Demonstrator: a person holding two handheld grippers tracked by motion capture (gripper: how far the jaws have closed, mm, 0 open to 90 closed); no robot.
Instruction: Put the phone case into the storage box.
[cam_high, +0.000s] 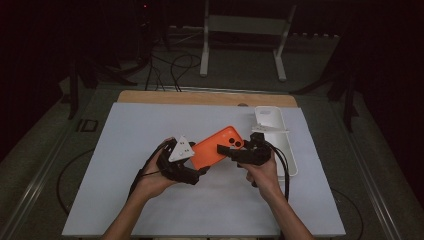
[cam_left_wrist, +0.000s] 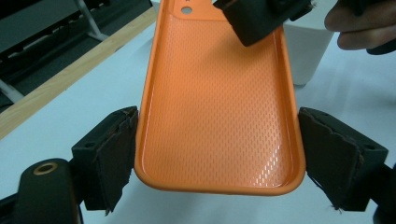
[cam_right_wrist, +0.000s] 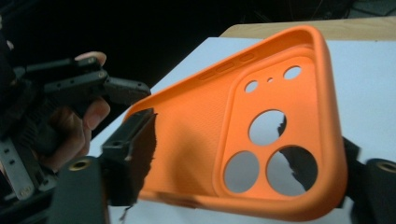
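hands meet over the middle of the table, and the orange phone case (cam_high: 216, 147) hangs between them, clear of the white mat (cam_high: 125, 200). at the left, the left gripper (cam_high: 199, 172) pinches the case's plain end across its width, pads flat on both long edges. moving right, the right gripper (cam_high: 226, 149) has its jaws either side of the camera-hole end; whether its pads press yet i cannot tell, though it looks like a grip forming. to do this well, i'd say keep the left pinch steady and let the right seat squarely on the rim, not on the thin strips between holes. far right, near the mat's edge, lies a white tray (cam_high: 290, 160). count: one case, two grippers, one tray.
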